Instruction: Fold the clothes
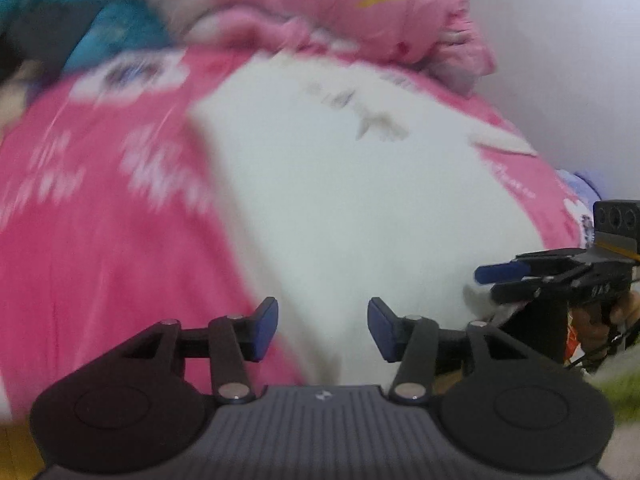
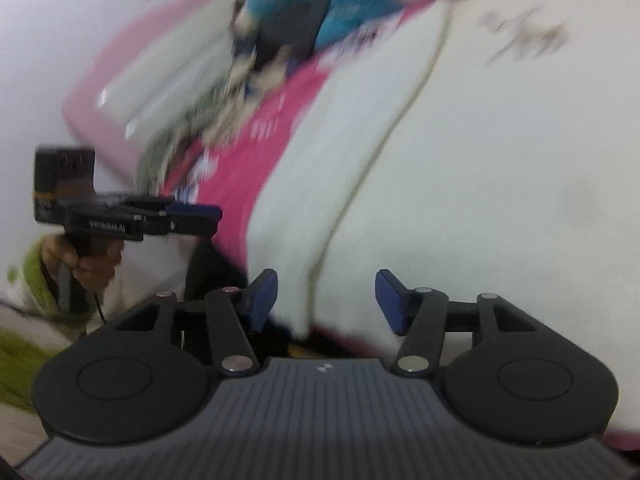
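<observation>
A white garment (image 1: pixel 340 180) with a faint grey print lies spread flat on a pink printed bed sheet (image 1: pixel 80 240). My left gripper (image 1: pixel 323 322) hovers above the garment's near edge, open, its blue pads (image 1: pixel 266 328) wide apart and bare. In the right wrist view the garment (image 2: pixel 500 180) fills the right side, with a folded edge running toward me. My right gripper (image 2: pixel 326 298) is open over that near edge, and its pads press on nothing. Each gripper shows in the other's view: the right one (image 1: pixel 492 280) at the garment's right corner, the left one (image 2: pixel 212 216) off the bed's side.
A pink quilt (image 1: pixel 360 8) is bunched at the head of the bed. Blue and dark clothes (image 2: pixel 304 12) lie heaped at the far left. A white wall (image 1: pixel 560 60) borders the bed. A hand in a green-and-white sleeve (image 2: pixel 36 280) holds the left gripper.
</observation>
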Tool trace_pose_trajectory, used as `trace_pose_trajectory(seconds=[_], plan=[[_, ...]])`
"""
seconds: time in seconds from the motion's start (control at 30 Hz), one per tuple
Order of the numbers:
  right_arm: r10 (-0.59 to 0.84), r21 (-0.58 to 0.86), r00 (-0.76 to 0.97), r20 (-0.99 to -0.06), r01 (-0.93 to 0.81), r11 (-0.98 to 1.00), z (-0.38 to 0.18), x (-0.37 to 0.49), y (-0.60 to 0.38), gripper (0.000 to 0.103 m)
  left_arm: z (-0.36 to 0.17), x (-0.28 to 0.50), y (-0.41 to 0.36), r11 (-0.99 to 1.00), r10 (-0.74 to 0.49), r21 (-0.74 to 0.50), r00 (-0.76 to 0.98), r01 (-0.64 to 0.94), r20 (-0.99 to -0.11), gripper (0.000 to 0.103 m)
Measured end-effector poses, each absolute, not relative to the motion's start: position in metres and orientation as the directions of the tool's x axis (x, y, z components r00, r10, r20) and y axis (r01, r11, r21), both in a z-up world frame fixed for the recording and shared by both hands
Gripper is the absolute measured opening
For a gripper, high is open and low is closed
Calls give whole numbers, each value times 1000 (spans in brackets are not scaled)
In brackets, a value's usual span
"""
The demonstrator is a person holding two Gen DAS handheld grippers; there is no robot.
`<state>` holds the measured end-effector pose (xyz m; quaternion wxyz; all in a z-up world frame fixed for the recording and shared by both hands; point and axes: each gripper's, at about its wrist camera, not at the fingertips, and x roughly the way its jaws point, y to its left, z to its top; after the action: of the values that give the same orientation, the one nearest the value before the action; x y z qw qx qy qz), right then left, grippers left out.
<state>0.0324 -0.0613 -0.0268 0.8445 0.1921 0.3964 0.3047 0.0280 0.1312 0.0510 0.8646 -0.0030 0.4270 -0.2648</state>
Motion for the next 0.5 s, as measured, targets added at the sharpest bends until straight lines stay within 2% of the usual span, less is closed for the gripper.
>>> trace_pose_trajectory(seconds=[0.1, 0.23, 0.33, 0.5], plan=[[607, 596, 642, -469, -277, 754, -3, 36, -122, 64, 71, 68, 89, 831, -495, -224, 491, 510, -717, 55], [384, 599, 828, -408, -75, 797, 22, 42, -208, 70, 89, 129, 25, 804, -541, -254, 485, 538, -687, 56], [182, 623, 898, -401, 122, 773, 40, 32, -286, 71, 90, 166, -35, 787, -572, -291, 467, 544, -675, 56], [-65, 722, 909, -411, 368, 586, 24, 57, -415, 71, 65, 208, -132, 734, -626, -319, 415, 599, -660, 56]])
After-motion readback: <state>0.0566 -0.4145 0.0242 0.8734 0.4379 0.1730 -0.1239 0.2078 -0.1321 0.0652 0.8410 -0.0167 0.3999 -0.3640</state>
